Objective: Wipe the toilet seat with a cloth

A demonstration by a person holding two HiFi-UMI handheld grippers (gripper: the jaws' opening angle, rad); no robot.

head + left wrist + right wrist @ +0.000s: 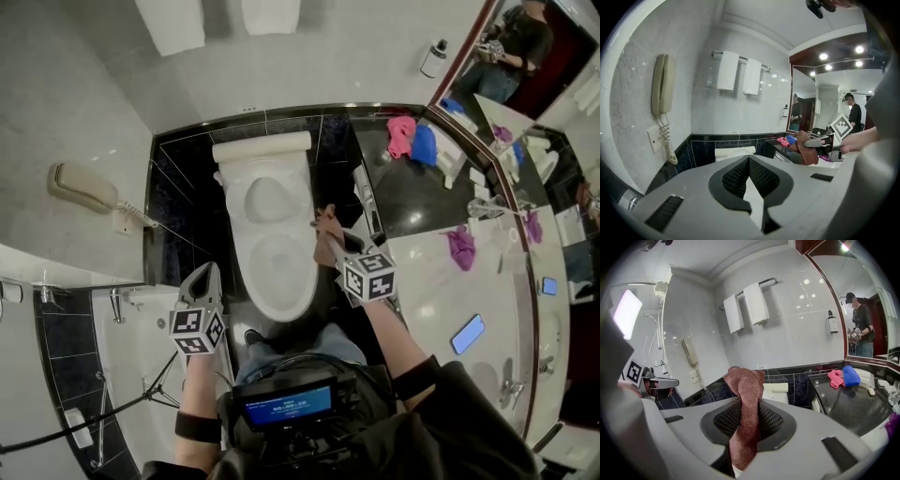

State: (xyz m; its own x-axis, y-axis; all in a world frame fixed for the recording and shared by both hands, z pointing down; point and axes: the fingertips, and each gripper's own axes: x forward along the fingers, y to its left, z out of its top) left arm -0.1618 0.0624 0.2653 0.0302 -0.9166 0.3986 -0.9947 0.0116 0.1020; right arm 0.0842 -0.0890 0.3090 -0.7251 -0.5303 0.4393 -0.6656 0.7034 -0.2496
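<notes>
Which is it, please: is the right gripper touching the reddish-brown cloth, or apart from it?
Touching. The right gripper view shows the reddish-brown cloth pinched in the jaws of the right gripper, its end standing above them.

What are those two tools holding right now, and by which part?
The right tool pinches a reddish-brown cloth around its bunched middle, one end sticking out past the tips. The left tool is shut and empty.
</notes>
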